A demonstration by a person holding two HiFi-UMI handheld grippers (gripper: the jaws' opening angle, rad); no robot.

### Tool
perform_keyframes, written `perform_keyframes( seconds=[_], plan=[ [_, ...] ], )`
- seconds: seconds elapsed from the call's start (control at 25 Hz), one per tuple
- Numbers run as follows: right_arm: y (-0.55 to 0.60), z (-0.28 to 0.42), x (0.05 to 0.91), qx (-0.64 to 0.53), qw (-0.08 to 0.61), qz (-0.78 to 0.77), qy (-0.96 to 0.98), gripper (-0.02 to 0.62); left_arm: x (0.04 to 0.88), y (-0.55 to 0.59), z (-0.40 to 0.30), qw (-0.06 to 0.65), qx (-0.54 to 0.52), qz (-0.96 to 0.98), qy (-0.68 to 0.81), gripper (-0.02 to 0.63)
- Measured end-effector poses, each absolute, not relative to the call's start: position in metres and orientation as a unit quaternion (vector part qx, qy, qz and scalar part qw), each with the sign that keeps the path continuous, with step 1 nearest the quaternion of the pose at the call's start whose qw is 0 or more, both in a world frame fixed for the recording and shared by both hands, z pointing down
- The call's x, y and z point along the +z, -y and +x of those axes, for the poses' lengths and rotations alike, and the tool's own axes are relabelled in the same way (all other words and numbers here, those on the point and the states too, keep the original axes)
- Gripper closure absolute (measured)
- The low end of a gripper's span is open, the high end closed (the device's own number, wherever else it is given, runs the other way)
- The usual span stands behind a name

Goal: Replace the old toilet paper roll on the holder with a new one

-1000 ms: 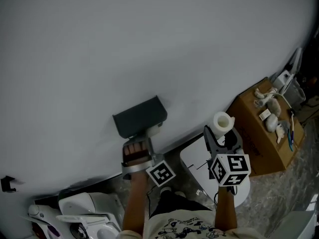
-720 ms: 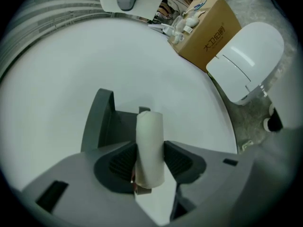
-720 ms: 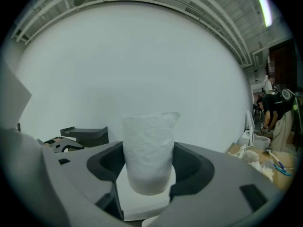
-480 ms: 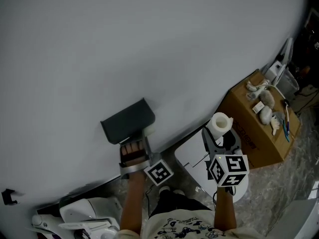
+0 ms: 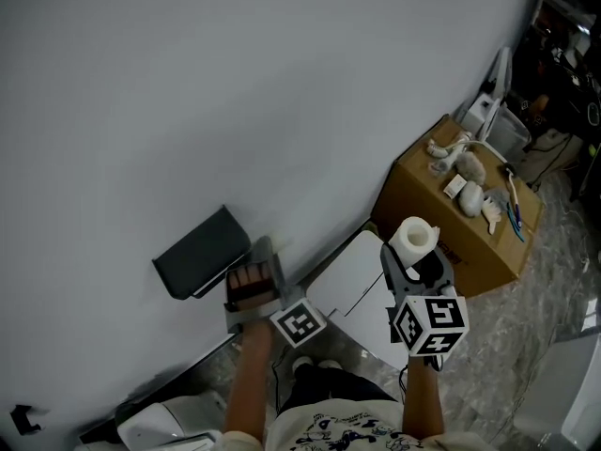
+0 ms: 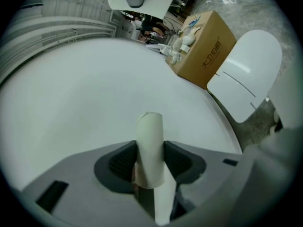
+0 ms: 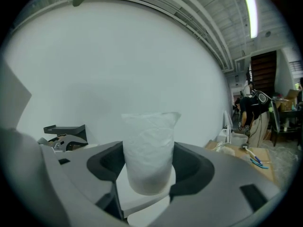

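My left gripper (image 6: 150, 158) is shut on a thin off-white old roll core (image 6: 150, 145), which stands upright between the pads. In the head view this gripper (image 5: 262, 252) is just right of the dark grey holder (image 5: 200, 251) on the white wall, clear of it. My right gripper (image 7: 149, 167) is shut on a full white toilet paper roll (image 7: 149, 145), held upright. The head view shows that roll (image 5: 414, 236) on top of the right gripper (image 5: 413, 256), further right. The holder (image 7: 65, 128) shows small at the left of the right gripper view.
A brown cardboard box (image 5: 441, 216) with small items on top stands against the wall at the right. A white oval lid (image 5: 349, 285) lies on the floor between the grippers. White fixtures (image 5: 158, 430) sit at the bottom left. People stand in the far room (image 7: 251, 109).
Both grippers have moved right along the wall. The left one has come away from under the holder with the core, and the holder now lies to its left.
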State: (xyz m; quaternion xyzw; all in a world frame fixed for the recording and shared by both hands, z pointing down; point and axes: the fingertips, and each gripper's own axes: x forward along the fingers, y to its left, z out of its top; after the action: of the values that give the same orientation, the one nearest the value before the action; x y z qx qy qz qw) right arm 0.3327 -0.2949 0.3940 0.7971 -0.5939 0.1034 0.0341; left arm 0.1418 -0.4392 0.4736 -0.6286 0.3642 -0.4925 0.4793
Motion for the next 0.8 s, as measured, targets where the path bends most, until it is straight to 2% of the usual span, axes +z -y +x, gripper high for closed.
perform_keyframes(
  seconds=[0.36,0.52,0.8],
  plan=[
    [0.269,0.35,0.389,0.102,0.027,0.817,0.566,0.29,0.439,0.4,0.197,0.416,-0.351,-0.758,-0.359,0.419],
    [0.272,0.344,0.387,0.098,0.025,0.812,0.575,0.29,0.42,0.392,0.191,0.379,-0.3,-0.794,-0.368,0.419],
    [0.292,0.313,0.383,0.088,0.026,0.784,0.614,0.29,0.372,0.377,0.148,0.264,-0.166,-0.858,-0.407,0.419]
  ],
)
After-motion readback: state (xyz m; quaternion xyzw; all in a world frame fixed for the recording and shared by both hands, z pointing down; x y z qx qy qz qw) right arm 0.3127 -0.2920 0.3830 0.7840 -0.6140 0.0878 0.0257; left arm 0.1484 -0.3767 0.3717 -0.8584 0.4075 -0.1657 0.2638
